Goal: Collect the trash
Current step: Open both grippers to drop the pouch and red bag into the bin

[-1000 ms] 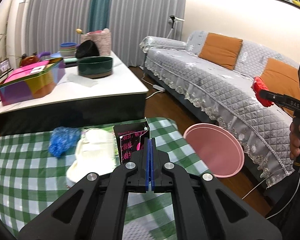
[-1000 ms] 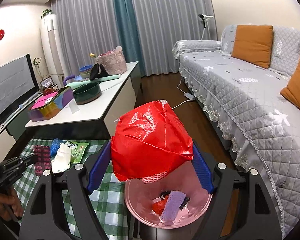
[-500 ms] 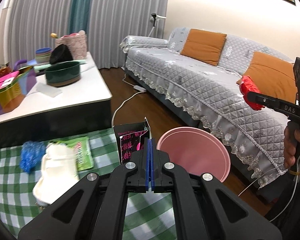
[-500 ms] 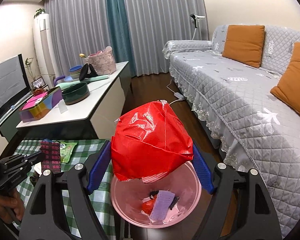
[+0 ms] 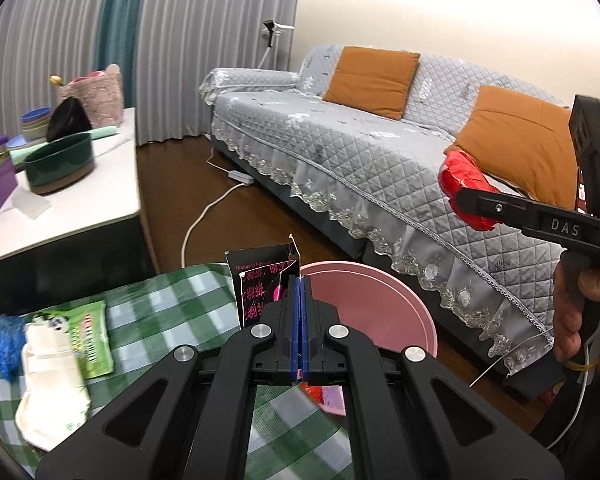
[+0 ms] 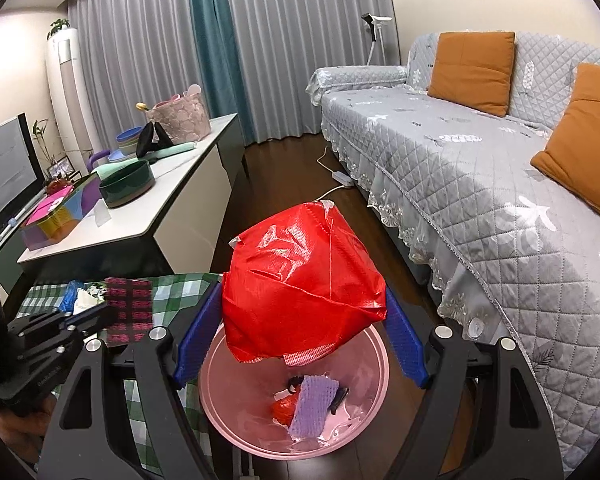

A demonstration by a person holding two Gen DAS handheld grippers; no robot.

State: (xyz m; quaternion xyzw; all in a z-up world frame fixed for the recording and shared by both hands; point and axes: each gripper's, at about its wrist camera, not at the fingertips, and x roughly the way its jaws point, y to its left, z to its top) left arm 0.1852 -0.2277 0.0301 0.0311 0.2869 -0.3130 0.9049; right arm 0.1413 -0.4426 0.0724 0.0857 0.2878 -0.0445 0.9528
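My left gripper [image 5: 299,280] is shut on a thin black-and-pink packet [image 5: 260,280], held upright over the edge of the green checked cloth, right beside the near rim of the pink bin [image 5: 380,312]. In the right wrist view, that left gripper [image 6: 100,312] and its packet [image 6: 129,308] show at the left. My right gripper [image 6: 300,320] is shut on a crumpled red plastic bag [image 6: 300,276], hanging directly above the pink bin [image 6: 236,384]. The bin holds a purple scrap [image 6: 314,404] and a small red piece [image 6: 284,408]. From the left wrist view, the red bag [image 5: 460,176] appears at the far right.
On the checked cloth [image 5: 160,312] lie a white sock-like piece [image 5: 52,376], a green packet [image 5: 90,336] and a blue crumpled thing [image 5: 6,340]. A white low table [image 5: 80,216] carries a dark green bowl [image 5: 58,162]. A grey sofa [image 5: 380,152] stands to the right, with a white cord [image 5: 204,216] on the floor.
My left gripper has carried the packet to the right, from over the cloth to the bin's rim. The right gripper with the red bag has shifted slightly and sits more squarely over the bin.
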